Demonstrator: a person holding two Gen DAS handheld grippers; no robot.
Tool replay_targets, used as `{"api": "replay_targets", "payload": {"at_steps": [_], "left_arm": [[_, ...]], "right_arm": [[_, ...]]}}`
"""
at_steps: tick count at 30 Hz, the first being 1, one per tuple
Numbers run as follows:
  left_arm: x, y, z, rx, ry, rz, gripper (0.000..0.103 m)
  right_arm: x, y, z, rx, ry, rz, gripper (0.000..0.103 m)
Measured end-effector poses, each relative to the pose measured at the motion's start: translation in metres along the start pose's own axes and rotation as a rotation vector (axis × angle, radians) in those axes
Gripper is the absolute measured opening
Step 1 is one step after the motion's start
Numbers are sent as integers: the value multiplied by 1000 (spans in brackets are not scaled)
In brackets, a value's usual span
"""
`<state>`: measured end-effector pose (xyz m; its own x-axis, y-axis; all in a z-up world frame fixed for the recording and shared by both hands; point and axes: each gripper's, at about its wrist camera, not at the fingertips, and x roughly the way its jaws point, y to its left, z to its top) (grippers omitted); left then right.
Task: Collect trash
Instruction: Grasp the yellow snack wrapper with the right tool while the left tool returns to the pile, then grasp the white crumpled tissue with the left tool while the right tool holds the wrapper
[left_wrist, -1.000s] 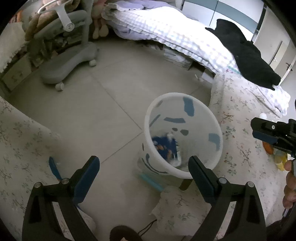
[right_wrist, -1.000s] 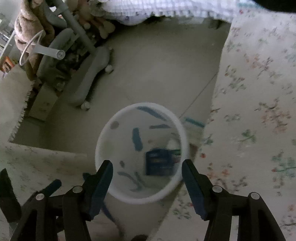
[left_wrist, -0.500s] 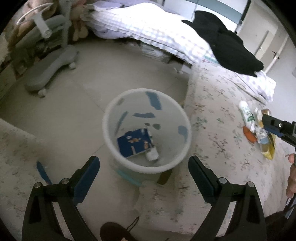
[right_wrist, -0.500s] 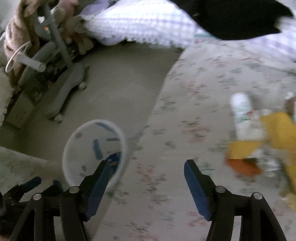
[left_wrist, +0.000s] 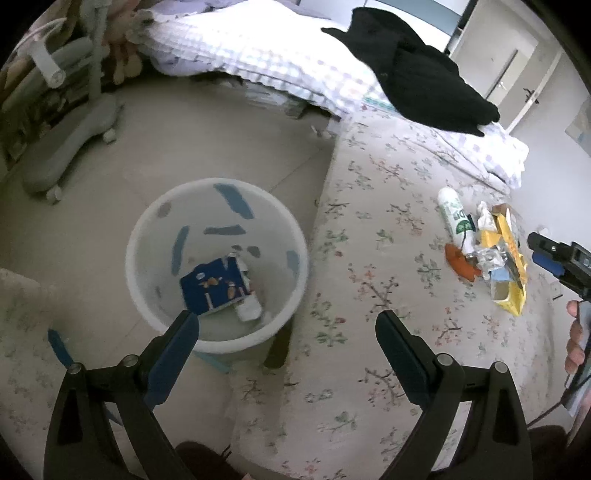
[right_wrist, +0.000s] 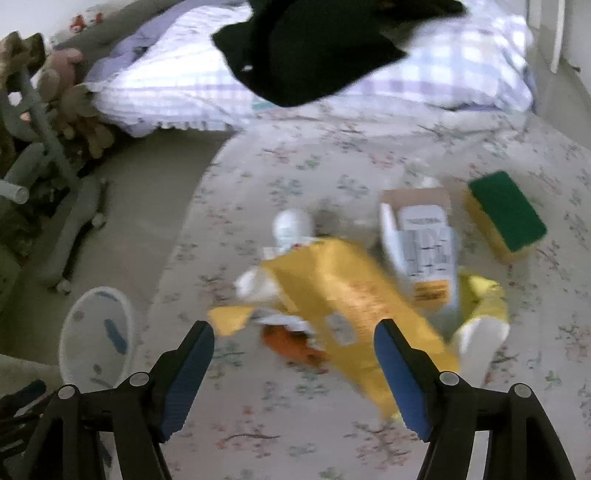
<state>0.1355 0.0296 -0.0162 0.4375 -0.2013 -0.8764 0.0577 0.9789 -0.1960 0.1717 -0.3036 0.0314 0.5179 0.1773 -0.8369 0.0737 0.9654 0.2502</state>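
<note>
A white bin (left_wrist: 216, 264) with blue marks stands on the floor beside the bed; a blue carton (left_wrist: 214, 290) and a small white item lie inside. My left gripper (left_wrist: 286, 325) hangs open above the bin's near rim, holding nothing. On the flowered bedspread lies a trash pile: a yellow bag (right_wrist: 354, 291), a white bottle (right_wrist: 291, 229), an orange scrap (right_wrist: 291, 345), a white box (right_wrist: 424, 240), a green-and-yellow sponge (right_wrist: 506, 214). My right gripper (right_wrist: 293, 354) hovers over the pile, jaws opening, nothing between them. The bin (right_wrist: 96, 336) shows at lower left there.
A black garment (left_wrist: 413, 74) lies on a checked quilt (left_wrist: 258, 48) at the head of the bed. A grey wheeled chair base (left_wrist: 70, 144) and soft toys stand on the floor at the left. A hand (left_wrist: 578, 339) holds the right gripper at the right edge.
Both views have swung from the bin toward the bed. The right gripper has left the bin's mouth and now hangs over the trash pile, its jaws wider. The left gripper shifted right.
</note>
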Motion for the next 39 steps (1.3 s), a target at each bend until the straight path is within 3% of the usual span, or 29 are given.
{"api": "replay_targets", "payload": {"at_steps": [5,15,19,20,24,31,39], "left_arm": [[7,-15,3,15,12,-1,98],[18,-37,6,46,27,2,98],[20,-48,8,52,29,-11,98],[20,-52,9,56,28,-16,98],[22,-72,13,85,22,-34,98],[31,-129,31,136,-7,-109,98],[49,-187,38,167,-32,-184,97]], "right_arm": [[16,-14,4,-11,41,-37,76],[48,-14,0,-157,106,-197,76],[45,-21,-1,-140,109,-176,68],[42,-22,0,-135,102,-162,61],[25,-31,3,-94,78,-107,55],[-17,-63,4,18,5,-39,54],[-41,-105,-2,87,-31,-60,54]]}}
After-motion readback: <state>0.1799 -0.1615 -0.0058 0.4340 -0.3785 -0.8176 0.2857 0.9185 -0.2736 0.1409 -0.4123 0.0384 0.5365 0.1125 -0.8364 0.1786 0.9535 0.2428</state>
